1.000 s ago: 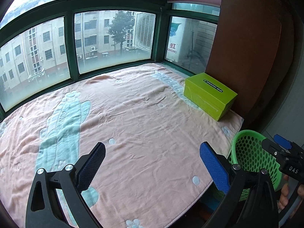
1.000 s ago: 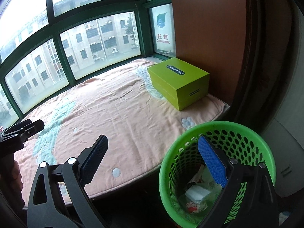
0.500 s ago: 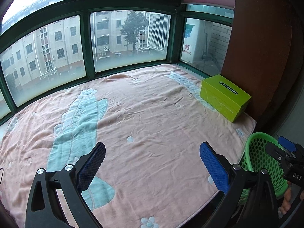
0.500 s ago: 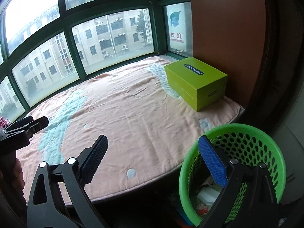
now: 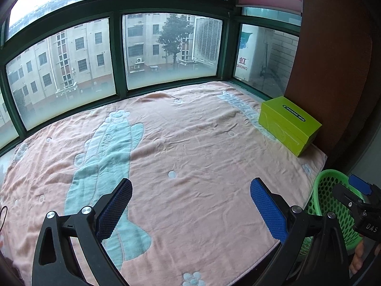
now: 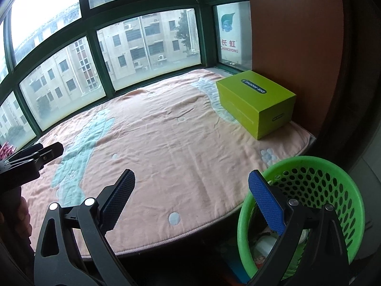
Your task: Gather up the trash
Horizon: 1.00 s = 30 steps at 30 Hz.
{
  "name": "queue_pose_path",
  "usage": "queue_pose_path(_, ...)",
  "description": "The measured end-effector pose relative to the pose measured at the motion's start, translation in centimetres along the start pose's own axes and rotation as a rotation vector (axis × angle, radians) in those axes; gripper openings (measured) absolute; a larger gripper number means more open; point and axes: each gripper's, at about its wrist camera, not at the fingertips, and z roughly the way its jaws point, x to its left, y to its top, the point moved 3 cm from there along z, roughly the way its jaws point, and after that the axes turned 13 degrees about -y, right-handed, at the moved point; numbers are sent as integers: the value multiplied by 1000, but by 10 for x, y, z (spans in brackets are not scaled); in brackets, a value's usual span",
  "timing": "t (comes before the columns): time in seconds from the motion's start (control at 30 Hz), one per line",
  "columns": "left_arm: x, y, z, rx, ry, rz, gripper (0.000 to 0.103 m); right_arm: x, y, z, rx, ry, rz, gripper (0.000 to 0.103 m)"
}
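Both the left gripper (image 5: 190, 202) and the right gripper (image 6: 191, 194) hang spread and empty over the blanket (image 5: 190, 147), the trash lies in the green basket (image 6: 338, 166) below its right edge, and swinging low could tip it.

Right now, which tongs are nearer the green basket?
Right. The right tongs hang open at the green basket, one finger over its near rim. The left tongs are open over the pink blanket, with the basket off to their right.
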Motion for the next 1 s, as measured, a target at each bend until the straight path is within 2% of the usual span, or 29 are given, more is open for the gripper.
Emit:
queue_pose_path(0.53, 4, 3, -12, -34, 42, -13, 96, 4, 4, -4, -22, 9, 8, 96)
queue_pose_path(1.0, 5, 3, -13, -40, 48, -16, 96, 6, 4, -6, -23, 16, 8, 96)
